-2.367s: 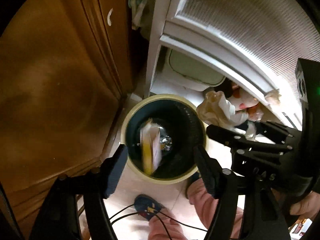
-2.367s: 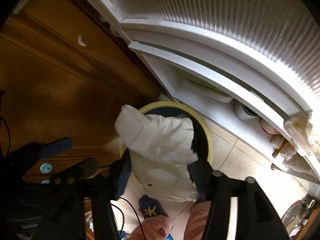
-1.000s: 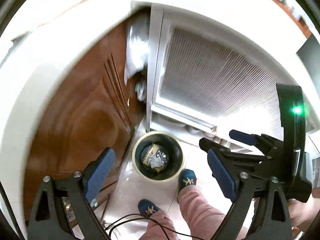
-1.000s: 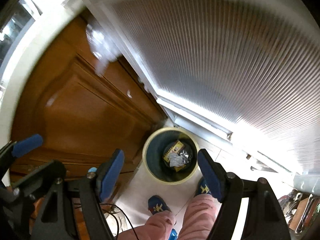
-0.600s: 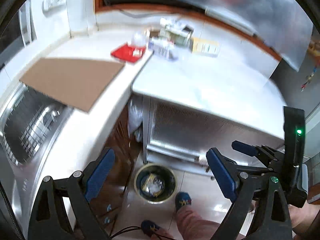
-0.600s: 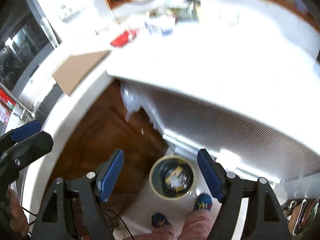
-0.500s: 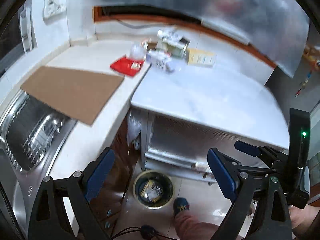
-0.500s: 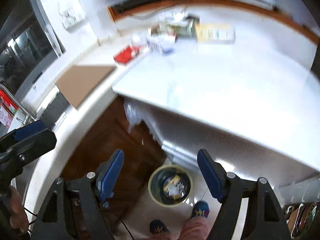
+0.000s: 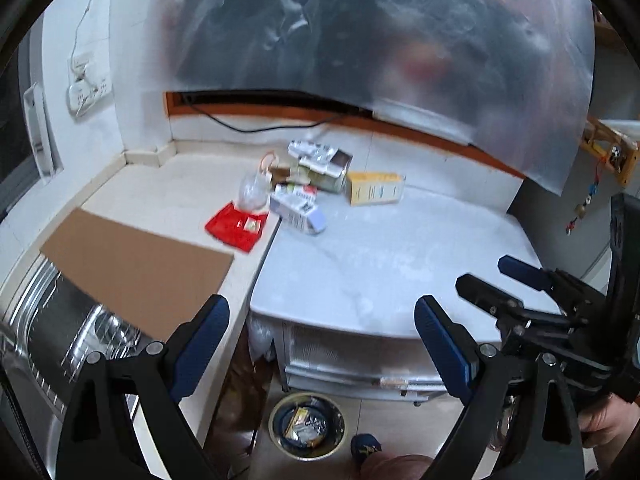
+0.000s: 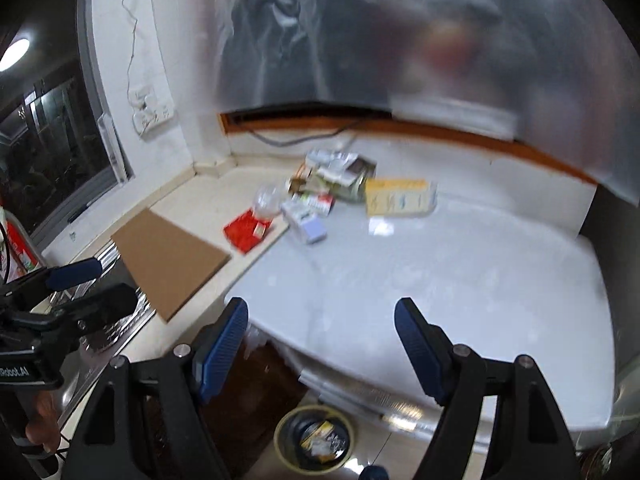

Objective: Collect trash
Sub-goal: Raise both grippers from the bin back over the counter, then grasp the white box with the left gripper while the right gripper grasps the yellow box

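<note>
A heap of trash lies at the back of the white counter (image 9: 400,256): a yellow carton (image 9: 375,188) (image 10: 400,197), a white-and-blue box (image 9: 298,210) (image 10: 305,220), a red wrapper (image 9: 236,229) (image 10: 248,230), a clear plastic cup (image 9: 253,194) and crumpled packets (image 9: 320,164). On the floor below stands a yellow-rimmed bin (image 9: 306,426) (image 10: 316,436) with trash inside. My left gripper (image 9: 322,344) hangs open and empty above the counter's front edge. The right gripper (image 10: 320,344) is open and empty too, far from the heap.
A brown cardboard sheet (image 9: 136,268) lies on the left worktop over a steel sink (image 9: 60,344). A wall socket with a cable (image 9: 86,80) is at left. Plastic sheeting (image 9: 380,40) hangs behind the counter. A person's shoe (image 9: 366,446) is beside the bin.
Both grippers let their trash go into the bin, then rose from the bin up to counter height. The view now takes in the counter and its heap.
</note>
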### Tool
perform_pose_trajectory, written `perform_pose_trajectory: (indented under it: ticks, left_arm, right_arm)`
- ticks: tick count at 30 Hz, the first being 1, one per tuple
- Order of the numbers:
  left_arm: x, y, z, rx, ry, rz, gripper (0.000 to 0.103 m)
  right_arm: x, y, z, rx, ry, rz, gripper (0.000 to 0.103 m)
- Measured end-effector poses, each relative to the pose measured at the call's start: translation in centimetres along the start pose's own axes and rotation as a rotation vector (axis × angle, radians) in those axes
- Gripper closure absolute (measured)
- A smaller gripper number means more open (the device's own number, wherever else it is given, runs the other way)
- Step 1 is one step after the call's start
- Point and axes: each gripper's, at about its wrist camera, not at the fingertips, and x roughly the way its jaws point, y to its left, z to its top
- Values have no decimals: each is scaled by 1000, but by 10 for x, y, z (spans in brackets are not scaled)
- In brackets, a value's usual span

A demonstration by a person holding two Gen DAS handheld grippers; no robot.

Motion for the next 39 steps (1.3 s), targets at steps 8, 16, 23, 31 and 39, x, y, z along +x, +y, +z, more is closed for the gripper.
perform_pose_trajectory:
  ticks: [8, 16, 23, 31, 39]
  left_arm:
    - [39, -12, 46, -31, -1, 81, 10]
    - [130, -11, 93, -164, 84, 197, 10]
    - [207, 2, 114, -290, 160, 281, 10]
    - [287, 13, 114, -363, 283, 354, 10]
    - [335, 26, 105, -458, 361, 381, 10]
  right_arm:
    - [43, -44, 65, -95, -9, 33, 27]
    - [125, -96, 120, -219, 64, 123, 27]
    - [214, -121, 145, -360, 161, 182, 27]
    - [294, -120, 146, -518, 245, 203, 27]
    - [335, -125, 140, -651, 308, 216, 27]
